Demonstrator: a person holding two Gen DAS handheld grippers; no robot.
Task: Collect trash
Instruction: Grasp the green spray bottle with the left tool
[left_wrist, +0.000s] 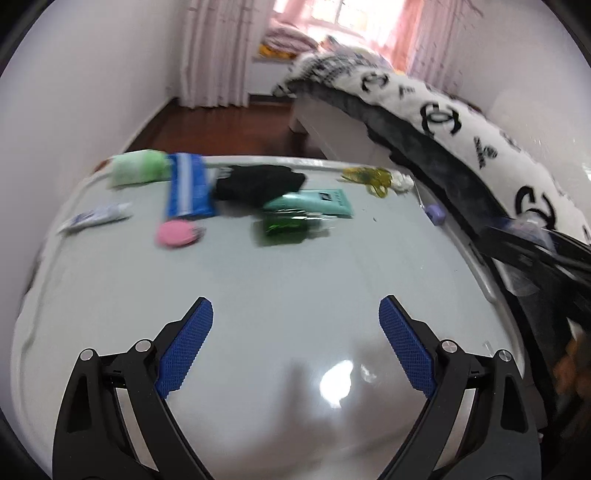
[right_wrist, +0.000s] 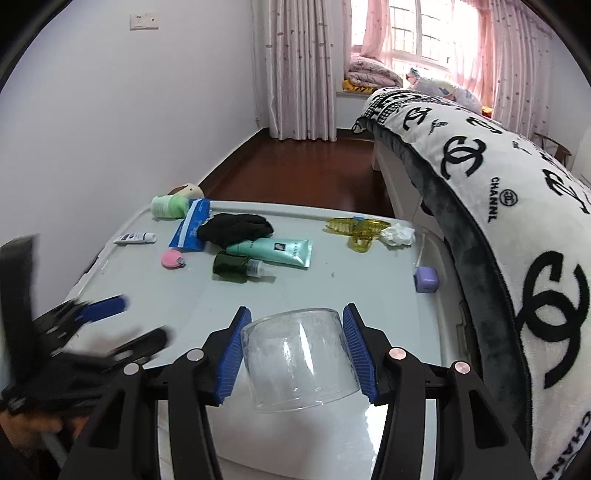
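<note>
My right gripper (right_wrist: 297, 312) is shut on a clear plastic cup (right_wrist: 299, 358), with a blue pad pressed to each side of it. The cup hangs tilted above the near part of the pale table (right_wrist: 332, 291). A crumpled white tissue (right_wrist: 398, 235) lies at the far right of the table beside a yellow hair clip (right_wrist: 356, 229). My left gripper (left_wrist: 296, 302) stands open over bare tabletop with nothing between its fingers. It also shows blurred at the left of the right wrist view (right_wrist: 146, 317). In the left wrist view the tissue (left_wrist: 400, 181) sits far ahead on the right.
Across the far half of the table lie a green bottle (right_wrist: 231, 263), a teal tube (right_wrist: 275, 251), a black cloth (right_wrist: 234, 225), a blue packet (right_wrist: 192, 229), a pink disc (right_wrist: 173, 258) and a purple charger (right_wrist: 426, 279). A bed with a black-and-white blanket (right_wrist: 498, 184) runs along the right edge.
</note>
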